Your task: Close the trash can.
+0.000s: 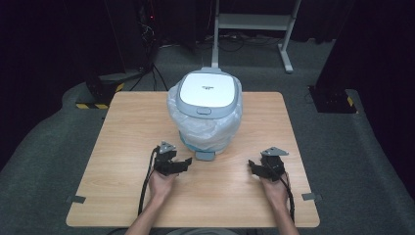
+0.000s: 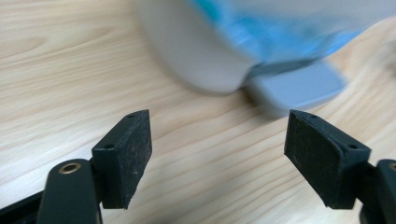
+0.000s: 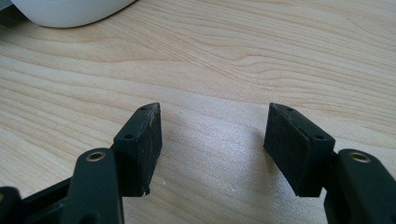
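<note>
A white pedal bin [image 1: 205, 115] with a grey-rimmed lid [image 1: 204, 90] and a clear plastic liner stands at the middle of the wooden table [image 1: 122, 147]. Its grey foot pedal [image 1: 205, 155] points toward me. My left gripper [image 1: 188, 163] sits low on the table just left of the pedal, open, with nothing between its jaws. In the left gripper view the bin's base [image 2: 205, 51] and pedal [image 2: 299, 86] lie close ahead of that gripper [image 2: 217, 156]. My right gripper [image 1: 250, 165] rests to the right of the bin, open and empty. Bare wood lies under the right gripper [image 3: 212, 149].
The bin's rounded base [image 3: 70, 11] edges into the top left of the right gripper view. Beyond the table stand a white metal stand [image 1: 254, 29] and dark equipment with cables [image 1: 142, 39] on a grey floor. Tape tabs [image 1: 76, 199] mark the table's front corners.
</note>
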`<control>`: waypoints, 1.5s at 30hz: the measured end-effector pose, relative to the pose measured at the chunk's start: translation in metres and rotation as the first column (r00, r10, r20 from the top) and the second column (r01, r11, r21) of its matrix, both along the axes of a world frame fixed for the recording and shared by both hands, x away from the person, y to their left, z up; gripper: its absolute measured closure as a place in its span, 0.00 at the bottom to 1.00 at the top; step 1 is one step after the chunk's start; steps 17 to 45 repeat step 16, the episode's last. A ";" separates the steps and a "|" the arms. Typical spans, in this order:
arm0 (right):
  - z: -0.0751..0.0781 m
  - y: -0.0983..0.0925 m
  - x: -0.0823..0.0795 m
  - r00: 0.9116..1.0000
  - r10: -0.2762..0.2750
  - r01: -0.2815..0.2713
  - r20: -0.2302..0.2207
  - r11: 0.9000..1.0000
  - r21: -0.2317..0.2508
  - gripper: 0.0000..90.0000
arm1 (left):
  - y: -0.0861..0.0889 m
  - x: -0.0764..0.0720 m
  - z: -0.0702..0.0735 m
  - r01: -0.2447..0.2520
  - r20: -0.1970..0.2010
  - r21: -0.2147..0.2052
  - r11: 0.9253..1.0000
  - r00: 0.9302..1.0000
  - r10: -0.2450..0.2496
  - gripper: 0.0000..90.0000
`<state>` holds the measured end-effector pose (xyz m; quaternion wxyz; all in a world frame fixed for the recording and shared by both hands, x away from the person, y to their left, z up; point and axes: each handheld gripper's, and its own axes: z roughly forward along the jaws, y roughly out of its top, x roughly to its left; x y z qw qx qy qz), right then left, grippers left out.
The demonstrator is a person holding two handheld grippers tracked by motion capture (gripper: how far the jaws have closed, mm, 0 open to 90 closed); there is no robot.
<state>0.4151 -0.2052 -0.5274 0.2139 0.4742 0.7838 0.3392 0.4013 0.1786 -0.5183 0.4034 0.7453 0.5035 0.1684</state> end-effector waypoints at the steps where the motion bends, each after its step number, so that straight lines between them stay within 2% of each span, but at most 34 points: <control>1: 0.000 0.000 0.000 1.000 0.000 0.000 0.000 1.000 0.000 0.41 | 0.003 -0.001 -0.002 -0.013 -0.002 0.010 1.000 1.000 0.013 0.26; 4: 0.000 0.000 0.000 1.000 -0.004 0.004 0.001 1.000 -0.001 0.41 | 0.015 -0.002 -0.009 -0.056 -0.022 0.043 0.998 0.998 0.057 0.26; 5: 0.000 0.001 0.000 1.000 -0.004 0.004 0.001 1.000 0.000 0.41 | 0.018 -0.003 -0.010 -0.070 -0.005 0.063 0.996 0.997 0.071 0.27; 7: 0.000 0.001 0.000 1.000 -0.009 0.009 0.001 1.000 -0.001 0.40 | 0.022 -0.003 -0.010 -0.086 0.001 0.095 0.992 0.996 0.086 0.27; 9: 0.000 0.001 0.000 1.000 -0.019 0.019 -0.002 1.000 -0.001 0.37 | 0.022 -0.003 -0.011 -0.100 0.018 0.149 0.984 0.995 0.098 0.27; 10: 0.000 0.001 0.000 1.000 -0.021 0.021 -0.002 1.000 -0.001 0.36 | 0.021 -0.003 -0.011 -0.105 0.022 0.161 0.981 0.994 0.103 0.27; 16: 0.000 0.000 0.001 0.999 -0.034 0.034 -0.006 0.999 -0.005 0.32 | 0.021 -0.003 -0.011 -0.106 0.022 0.163 0.981 0.994 0.104 0.27; 45: 0.000 0.000 0.001 0.999 -0.034 0.034 -0.006 0.999 -0.005 0.32 | 0.021 -0.003 -0.011 -0.106 0.022 0.163 0.981 0.994 0.104 0.27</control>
